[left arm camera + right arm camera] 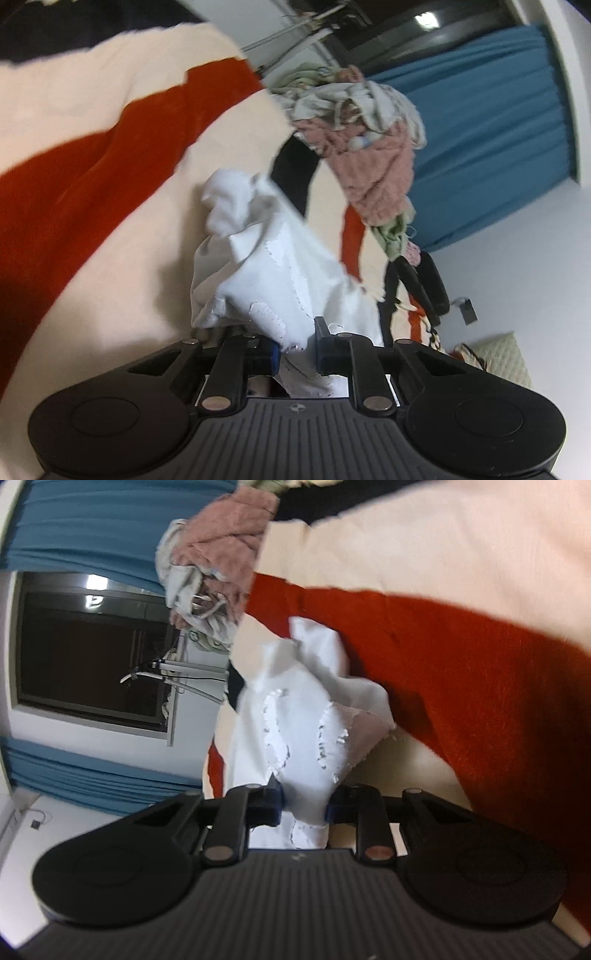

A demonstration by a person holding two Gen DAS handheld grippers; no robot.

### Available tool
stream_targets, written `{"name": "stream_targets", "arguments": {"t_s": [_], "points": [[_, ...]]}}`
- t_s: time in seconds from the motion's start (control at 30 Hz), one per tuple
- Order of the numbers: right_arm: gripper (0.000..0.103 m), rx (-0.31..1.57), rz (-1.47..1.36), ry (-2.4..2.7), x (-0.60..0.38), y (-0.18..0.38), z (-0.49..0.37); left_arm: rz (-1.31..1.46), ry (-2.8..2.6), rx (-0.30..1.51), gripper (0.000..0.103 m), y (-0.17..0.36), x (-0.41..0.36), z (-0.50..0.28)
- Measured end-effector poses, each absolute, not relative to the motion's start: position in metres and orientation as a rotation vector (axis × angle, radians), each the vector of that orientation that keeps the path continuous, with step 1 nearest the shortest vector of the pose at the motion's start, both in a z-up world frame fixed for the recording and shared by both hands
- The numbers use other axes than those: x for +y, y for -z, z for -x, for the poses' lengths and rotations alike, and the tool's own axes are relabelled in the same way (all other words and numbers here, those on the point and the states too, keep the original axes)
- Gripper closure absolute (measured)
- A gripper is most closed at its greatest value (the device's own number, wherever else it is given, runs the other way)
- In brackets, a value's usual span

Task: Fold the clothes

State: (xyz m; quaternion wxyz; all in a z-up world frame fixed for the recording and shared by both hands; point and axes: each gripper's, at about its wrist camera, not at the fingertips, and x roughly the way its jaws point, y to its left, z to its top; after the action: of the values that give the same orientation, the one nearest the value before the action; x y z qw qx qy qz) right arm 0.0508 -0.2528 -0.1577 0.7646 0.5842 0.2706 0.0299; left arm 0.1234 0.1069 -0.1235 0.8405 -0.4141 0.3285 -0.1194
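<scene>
A white garment [266, 258] with cracked white print hangs bunched between both grippers, above a cream, red and black blanket [92, 155]. My left gripper [297, 350] is shut on one part of it, with cloth pinched between the blue pads. My right gripper [304, 805] is shut on another part of the same white garment [306, 716]. The blanket [461, 657] fills the right side of the right wrist view. Both views are tilted sideways.
A pile of unfolded clothes [369, 147], pink, grey and green, lies on the blanket beyond the garment, and also shows in the right wrist view [218, 554]. Blue curtains [491, 129], a dark window [92, 646] and a white wall stand behind. A quilted cushion [506, 358] lies near the edge.
</scene>
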Motion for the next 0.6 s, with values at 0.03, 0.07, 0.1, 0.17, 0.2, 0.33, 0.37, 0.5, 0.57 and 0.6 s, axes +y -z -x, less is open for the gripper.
{"name": "stream_targets", "arguments": {"t_s": [0.03,0.07,0.1,0.17,0.2,0.33,0.37,0.5,0.57,0.6], "points": [[0.080,0.577,-1.252,-0.064,-0.254,0.150,-0.046,0.870,0.263,0.694,0.086,0.115,0.104,-0.120],[0.080,0.564,-1.235,-0.063,-0.256,0.140,-0.040,0.865,0.275,0.693,0.086,0.106,0.100,-0.117],[0.080,0.549,-1.221,-0.062,-0.259,0.130,-0.034,0.859,0.291,0.693,0.086,0.096,0.093,-0.115],[0.080,0.517,-1.227,-0.062,-0.268,0.112,-0.022,0.830,0.325,0.695,0.086,0.073,0.076,-0.110],[0.080,0.499,-1.235,-0.061,-0.275,0.104,-0.016,0.816,0.342,0.696,0.086,0.062,0.068,-0.108],[0.080,0.430,-1.256,-0.036,-0.310,0.075,0.002,0.762,0.405,0.737,0.086,0.029,0.022,-0.109],[0.080,0.418,-1.257,-0.023,-0.320,0.069,0.005,0.754,0.422,0.751,0.086,0.023,0.009,-0.113],[0.080,0.399,-1.288,0.043,-0.368,0.057,0.005,0.715,0.484,0.820,0.086,0.008,-0.049,-0.142],[0.080,0.402,-1.307,0.079,-0.393,0.056,-0.005,0.686,0.514,0.863,0.086,0.005,-0.080,-0.166],[0.080,0.401,-1.310,0.095,-0.406,0.055,-0.013,0.661,0.532,0.872,0.086,0.002,-0.095,-0.179]]}}
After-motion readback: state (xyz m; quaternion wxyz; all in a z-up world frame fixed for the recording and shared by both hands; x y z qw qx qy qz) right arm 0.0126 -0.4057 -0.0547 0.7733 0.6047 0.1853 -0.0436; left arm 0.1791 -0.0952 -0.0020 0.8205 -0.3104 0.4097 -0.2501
